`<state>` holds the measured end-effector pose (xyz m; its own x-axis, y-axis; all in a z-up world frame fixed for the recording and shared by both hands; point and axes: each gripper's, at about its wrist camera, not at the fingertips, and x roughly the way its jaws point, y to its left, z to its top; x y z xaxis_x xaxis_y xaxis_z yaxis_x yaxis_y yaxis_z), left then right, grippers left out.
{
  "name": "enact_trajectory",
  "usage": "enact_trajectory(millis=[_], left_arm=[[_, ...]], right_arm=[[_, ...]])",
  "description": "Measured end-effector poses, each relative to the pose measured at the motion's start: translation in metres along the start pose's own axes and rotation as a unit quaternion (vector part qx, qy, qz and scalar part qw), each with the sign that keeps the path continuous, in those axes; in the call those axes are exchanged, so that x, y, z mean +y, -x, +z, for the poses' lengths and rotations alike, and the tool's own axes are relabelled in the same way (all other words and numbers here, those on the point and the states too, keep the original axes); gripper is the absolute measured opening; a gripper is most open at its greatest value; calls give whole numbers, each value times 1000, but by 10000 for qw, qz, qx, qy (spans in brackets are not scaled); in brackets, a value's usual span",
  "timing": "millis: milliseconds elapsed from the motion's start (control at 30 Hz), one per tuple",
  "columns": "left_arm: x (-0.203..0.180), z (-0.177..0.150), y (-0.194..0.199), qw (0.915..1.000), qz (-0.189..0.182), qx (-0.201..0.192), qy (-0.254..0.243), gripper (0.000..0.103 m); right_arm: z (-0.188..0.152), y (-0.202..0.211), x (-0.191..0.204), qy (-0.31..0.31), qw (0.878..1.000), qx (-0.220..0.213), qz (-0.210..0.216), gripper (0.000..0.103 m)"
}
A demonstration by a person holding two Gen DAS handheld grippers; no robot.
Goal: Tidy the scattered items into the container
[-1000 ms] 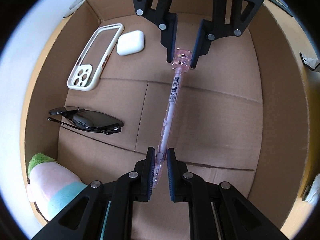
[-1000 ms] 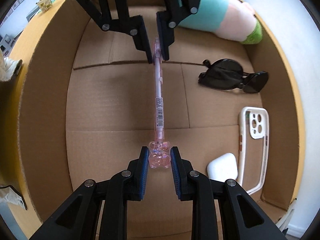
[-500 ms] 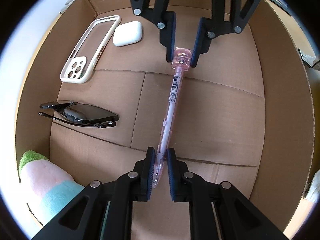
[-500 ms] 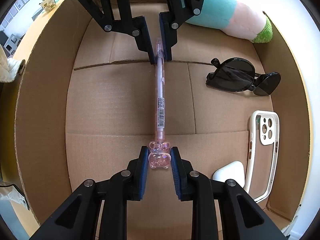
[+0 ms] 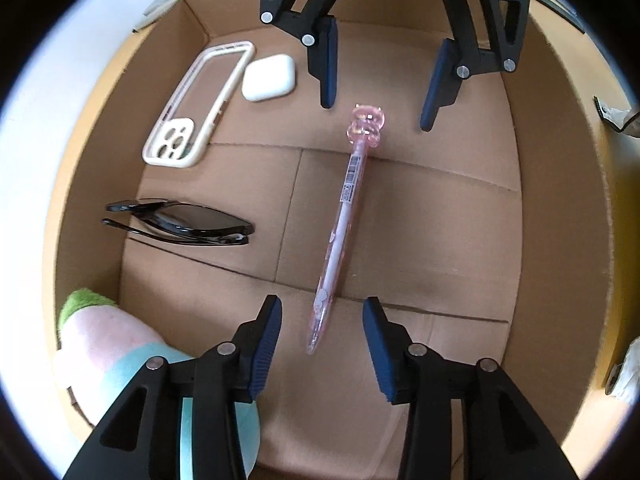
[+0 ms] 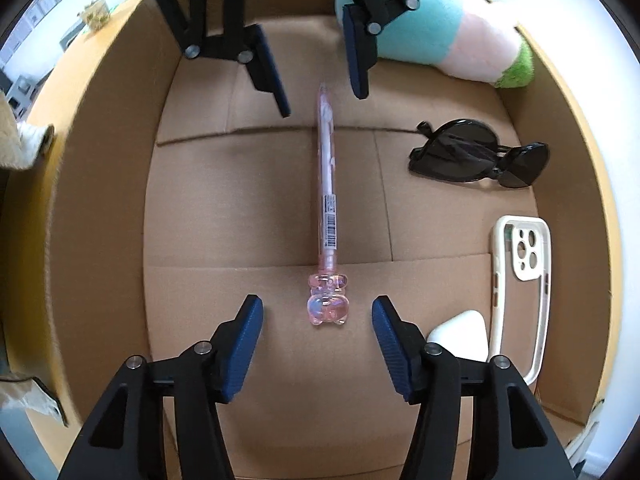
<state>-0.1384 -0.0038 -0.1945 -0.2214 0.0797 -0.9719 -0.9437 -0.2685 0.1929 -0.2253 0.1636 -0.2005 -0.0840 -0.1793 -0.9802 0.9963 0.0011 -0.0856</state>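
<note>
A pink pen (image 5: 344, 216) with a clear bear-shaped top lies flat on the floor of the cardboard box (image 5: 560, 200). My left gripper (image 5: 322, 308) straddles the pen's tip end. Its jaws are opening and the pads stand clear of the barrel on both sides. My right gripper (image 5: 376, 116) hangs over the bear end, its jaws also opening and not touching it. In the right wrist view the pen (image 6: 328, 192) runs from my right gripper (image 6: 318, 308) up to my left gripper (image 6: 323, 104), free of both, inside the box (image 6: 100, 200).
Also in the box are black sunglasses (image 5: 188, 226), a cream phone case (image 5: 192, 112), a white earbuds case (image 5: 269, 77) and a pink, teal and green plush toy (image 5: 100, 344). The right wrist view shows the sunglasses (image 6: 476, 158), phone case (image 6: 524, 280) and plush toy (image 6: 460, 36).
Both grippers were shut on the pen's two ends; both have now spread their jaws and let it go. The pen rests on the box floor.
</note>
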Motion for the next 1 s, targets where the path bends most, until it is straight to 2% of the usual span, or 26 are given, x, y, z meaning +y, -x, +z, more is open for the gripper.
enact_trajectory(millis=[100, 233, 300, 433, 567, 633, 833, 900, 1000], left_arm=[[-6, -11, 17, 9998, 116, 0, 188, 45], [-29, -36, 40, 9980, 24, 11, 635, 47], [-33, -60, 52, 9965, -88, 90, 825, 47], [-53, -79, 42, 9913, -472, 350, 1176, 47], [-56, -87, 43, 9816, -509, 296, 1815, 47], [-60, -90, 44, 9789, -565, 316, 1937, 47], [-84, -100, 45, 9731, -712, 428, 2150, 47], [-93, -103, 49, 9726, -605, 479, 2193, 47], [-96, -104, 61, 9708, -236, 542, 2326, 47]], right_arm=[[-5, 19, 4, -255, 9996, -108, -22, 68], [-18, 49, 17, -1009, 9943, -345, 53, 74], [-26, 53, 23, -1407, 9895, -332, 92, 76], [-48, 37, 37, -2414, 9701, -179, 176, 76], [-55, 17, 58, -3024, 9530, -20, 184, 74], [-64, 18, 60, -3420, 9394, -50, 218, 72], [-77, 18, 81, -3720, 9278, 11, 290, 73], [-79, 19, 88, -3790, 9249, 47, 295, 74], [-76, 32, 97, -3939, 9191, 7, 89, 76]])
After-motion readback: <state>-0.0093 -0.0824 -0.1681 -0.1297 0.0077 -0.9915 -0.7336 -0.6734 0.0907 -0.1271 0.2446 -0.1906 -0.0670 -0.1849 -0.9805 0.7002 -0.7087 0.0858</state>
